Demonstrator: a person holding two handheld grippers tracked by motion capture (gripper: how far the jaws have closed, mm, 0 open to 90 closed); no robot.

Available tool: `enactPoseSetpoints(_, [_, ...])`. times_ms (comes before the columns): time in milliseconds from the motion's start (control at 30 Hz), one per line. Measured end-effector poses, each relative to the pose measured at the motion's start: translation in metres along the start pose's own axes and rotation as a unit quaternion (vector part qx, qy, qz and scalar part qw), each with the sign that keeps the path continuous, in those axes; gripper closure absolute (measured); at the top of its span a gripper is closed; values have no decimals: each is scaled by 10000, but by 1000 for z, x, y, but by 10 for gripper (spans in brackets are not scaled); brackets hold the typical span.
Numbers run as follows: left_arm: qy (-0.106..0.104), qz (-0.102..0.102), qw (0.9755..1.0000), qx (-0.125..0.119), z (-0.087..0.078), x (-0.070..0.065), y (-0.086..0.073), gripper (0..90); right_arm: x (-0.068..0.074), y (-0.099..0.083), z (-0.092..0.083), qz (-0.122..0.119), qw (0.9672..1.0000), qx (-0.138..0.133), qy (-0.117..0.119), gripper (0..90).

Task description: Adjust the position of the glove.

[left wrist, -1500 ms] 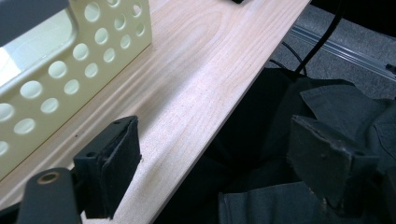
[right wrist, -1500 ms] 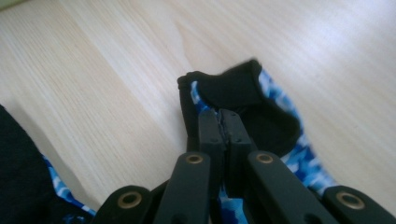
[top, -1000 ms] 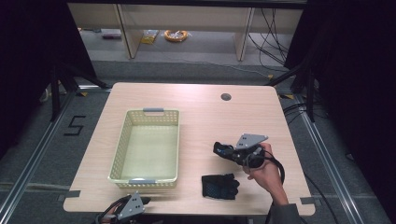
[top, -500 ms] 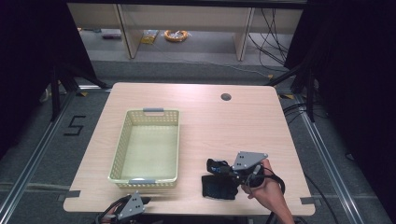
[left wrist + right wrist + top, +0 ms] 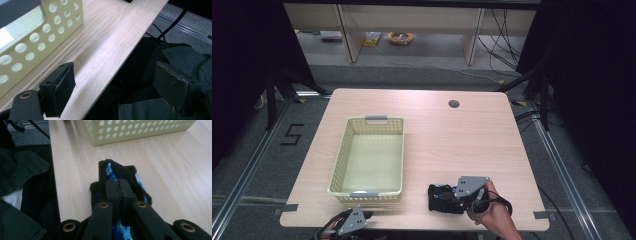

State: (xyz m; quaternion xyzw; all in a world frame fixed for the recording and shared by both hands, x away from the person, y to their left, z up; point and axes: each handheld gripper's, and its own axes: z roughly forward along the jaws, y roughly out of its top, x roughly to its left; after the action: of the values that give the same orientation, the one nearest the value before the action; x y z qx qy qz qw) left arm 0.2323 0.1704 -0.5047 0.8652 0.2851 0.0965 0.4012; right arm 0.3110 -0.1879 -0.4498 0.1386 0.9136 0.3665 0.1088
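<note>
My right hand-held gripper is down at the near right part of the wooden worktop, its jaws pressed together on a black cloth item with blue and white patches that lies on the wood. A pale yellow perforated basket sits just to its left. My left hand-held gripper hangs at the worktop's near edge, jaws wide apart around nothing.

Cloth right of basket

Matt wood-grain table; perforated plastic basket; black-and-blue cloth.
</note>
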Motion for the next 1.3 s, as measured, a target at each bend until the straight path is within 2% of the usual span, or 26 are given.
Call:
enactPoseSetpoints(67, [6,1,10000,-4,0,0,0,169,1,-2,4,-52,9999,70,65,897])
enactPoseSetpoints(100, [6,0,10000,-2,0,0,0,169,2,-3,5,-63,9999,91,25,897])
enactPoseSetpoints(133, [5,2,10000,0,0,0,0,169,3,-4,6,0,9999,126,95,897])
enactPoseSetpoints(167, [2,2,10000,0,0,0,0,168,3,-5,7,-57,9998,128,123,897])
enactPoseSetpoints(233, [3,4,10000,1,0,0,0,168,6,-7,9,8,9997,199,148,896])
enactPoseSetpoints(367, [1,4,10000,1,0,0,0,168,7,-11,15,-34,9992,304,243,895])
enactPoseSetpoints(433, [-4,5,10000,2,0,0,0,168,9,-13,17,22,9989,406,211,895])
enactPoseSetpoints(467, [-5,5,10000,3,0,0,0,169,9,-13,19,-44,9990,403,196,895])
enactPoseSetpoints(633, [-12,28,10000,42,0,0,0,169,12,-17,24,138,9984,500,205,884])
enactPoseSetpoints(700, [-19,13,10000,37,1,0,0,168,11,-18,27,38,9983,533,222,876])
enactPoseSetpoints(800, [-22,34,10000,51,1,0,0,168,13,-21,29,221,9980,555,206,836])
enactPoseSetpoints(867, [-21,28,10000,44,1,0,0,169,11,-22,28,279,9981,475,260,804])
enactPoseSetpoints(900, [-18,31,10000,40,0,0,0,168,11,-23,25,445,9978,423,234,783])
enactPoseSetpoints(933, [-18,19,10000,30,0,0,0,168,9,-23,24,440,9982,337,248,755])
enactPoseSetpoints(967, [-30,3,10000,16,0,0,0,169,7,-25,20,656,9976,158,127,702])
enactPoseSetpoints(1033, [-2,28,10000,41,0,1,0,168,4,-27,11,1034,9946,11,8,693])
enactPoseSetpoints(1067, [-65,-83,9999,-57,1,-1,0,168,3,-29,9,1109,9938,-56,-40,694])
enactPoseSetpoints(1100, [-26,32,10000,40,0,0,0,168,3,-31,4,1302,9913,-144,-124,705])
enactPoseSetpoints(1167, [-43,-49,10000,-33,1,-1,0,169,5,-33,-2,1592,9868,-107,-268,761])
enactPoseSetpoints(1200, [-12,33,10000,49,0,0,0,170,6,-33,-4,1665,9855,-67,-333,802])
enactPoseSetpoints(1233, [-10,26,10000,42,1,0,0,170,9,-34,-7,1698,9848,-69,-370,865])
enactPoseSetpoints(1300, [-9,37,10000,49,1,0,0,170,14,-35,-12,1598,9861,7,-452,900])
